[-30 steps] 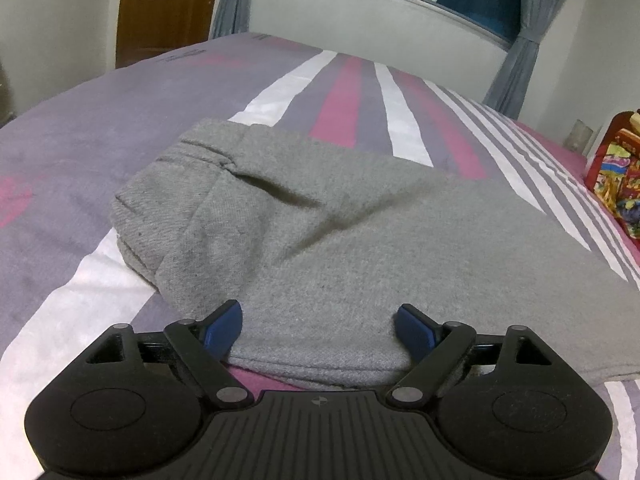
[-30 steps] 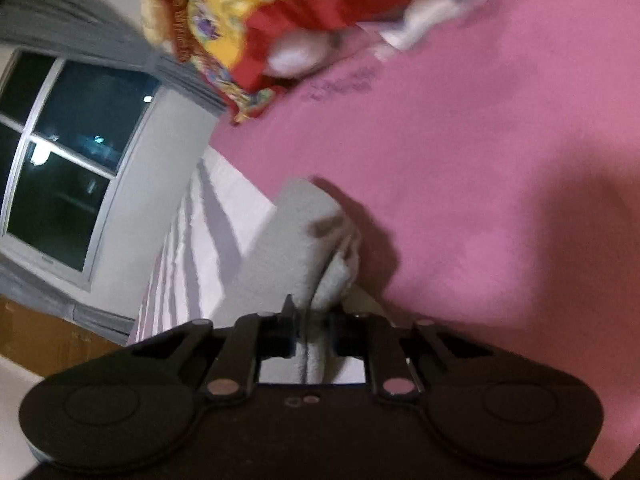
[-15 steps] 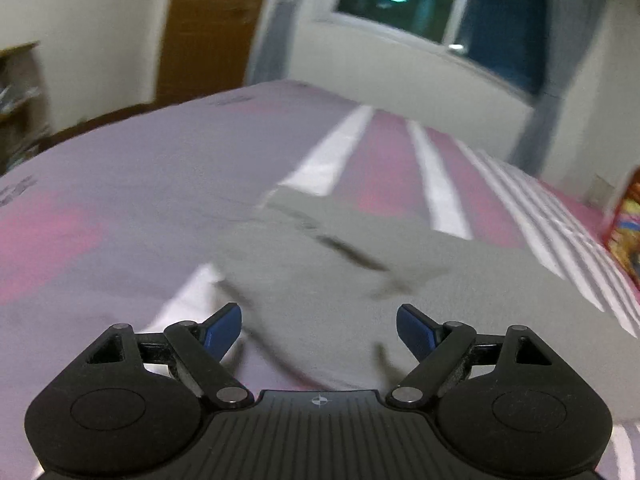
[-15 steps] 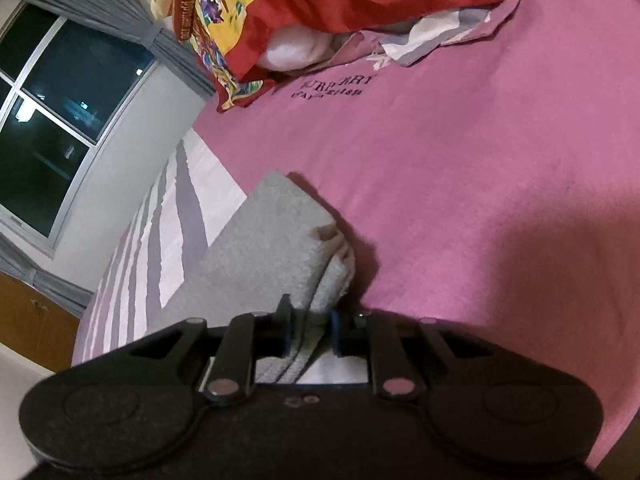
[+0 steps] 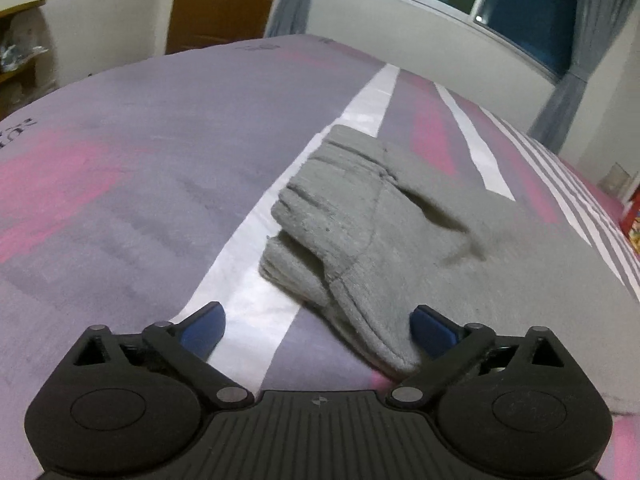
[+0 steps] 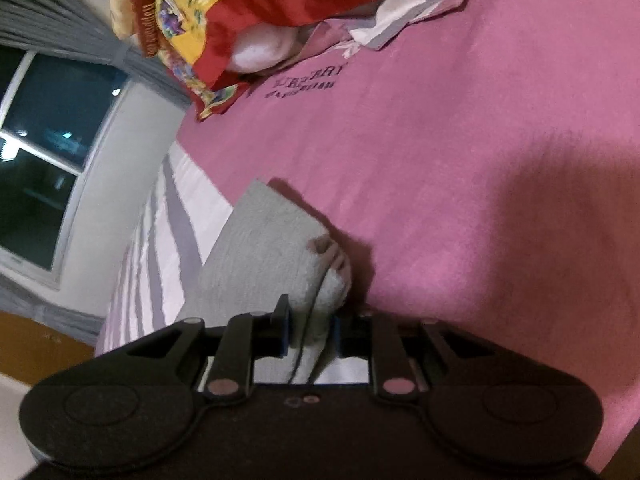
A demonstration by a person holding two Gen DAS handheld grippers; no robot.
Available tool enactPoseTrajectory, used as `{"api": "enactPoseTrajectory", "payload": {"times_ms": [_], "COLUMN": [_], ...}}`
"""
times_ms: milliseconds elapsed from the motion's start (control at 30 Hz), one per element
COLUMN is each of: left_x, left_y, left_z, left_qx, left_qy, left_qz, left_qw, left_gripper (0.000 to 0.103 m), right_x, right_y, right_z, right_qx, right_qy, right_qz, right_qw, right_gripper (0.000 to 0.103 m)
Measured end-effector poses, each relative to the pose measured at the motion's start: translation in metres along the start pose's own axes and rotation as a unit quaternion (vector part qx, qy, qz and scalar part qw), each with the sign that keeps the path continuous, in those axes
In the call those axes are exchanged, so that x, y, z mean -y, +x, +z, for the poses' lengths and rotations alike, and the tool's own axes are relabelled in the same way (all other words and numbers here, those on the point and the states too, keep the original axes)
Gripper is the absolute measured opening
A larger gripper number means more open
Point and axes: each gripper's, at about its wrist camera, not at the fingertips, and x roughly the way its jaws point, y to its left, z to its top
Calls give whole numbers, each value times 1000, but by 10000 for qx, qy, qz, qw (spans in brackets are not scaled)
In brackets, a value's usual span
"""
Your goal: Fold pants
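Pants (image 5: 420, 232), one grey pair, lay folded lengthwise on the bed (image 5: 120, 168), and everything else is placed from them. In the left wrist view their bunched waistband end pointed toward the door (image 5: 224, 0) and rested across a white stripe of the striped sheet, with purple and pink bands on either side. Beyond the pants stood one window (image 5: 500, 8) with a grey curtain (image 5: 576, 64) at its right end and another at its left, by the door. A shelf edge showed at the far left of that view.

The left hand-held gripper (image 5: 318, 324) hovered just short of the pants' near hem, its jaws opening and already wide. The hem lay between the blue pads (image 5: 202, 330) toward the right one, but neither pad pressed on it.

In the right wrist view, the right hand-held gripper (image 6: 310, 330) stood narrow, pinching a thick fold of the pants (image 6: 264, 248) at their other end. Past that end spread plain pink sheet with dark printed lettering (image 6: 308, 80). Farther on lay one red and yellow patterned pillow (image 6: 240, 12) over a white bundle, well apart from the pants. Nothing lay on the pants or between them and either gripper.
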Motion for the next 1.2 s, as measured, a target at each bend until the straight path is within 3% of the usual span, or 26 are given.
{"api": "enactPoseTrajectory", "payload": {"times_ms": [233,400,600,700,767,833,967,1000,1200], "left_x": [-5,-5,-8,-11,-12,-13,-14,-15,-16], "left_y": [-6,-4,-8,-10,-11,-12,-14,-14,-17], "left_z": [-7,-12,-14,-16,-17,-19,-21,-22,-24], "left_qx": [105,259,291,327,375,410,444,453,471], "left_qy": [142,300,356,377,376,375,364,359,350], "left_qz": [-230,-351,-452,-496,-512,-524,-548,-554,-559], "left_qw": [9996,9986,9979,9975,9973,9971,9968,9968,9967], "left_gripper": [100,103,103,103,103,103,103,103,103], "right_x": [-57,-138,-244,-289,-314,-328,-330,-328,-316], "right_y": [-2,7,45,61,71,76,69,69,52], "right_z": [-13,-36,-106,-160,-205,-253,-315,-324,-348], "right_qx": [474,431,-134,-567,-856,-1095,-1119,-1092,-852], "right_qy": [-798,-1772,-3012,-3664,-4343,-5097,-6016,-6151,-6476], "right_qz": [-488,-128,549,1047,1288,1422,1744,1719,1801], "right_qw": [9945,9832,9519,9228,8874,8414,7715,7617,7355], "right_gripper": [17,17,17,17,17,17,17,17,17]}}
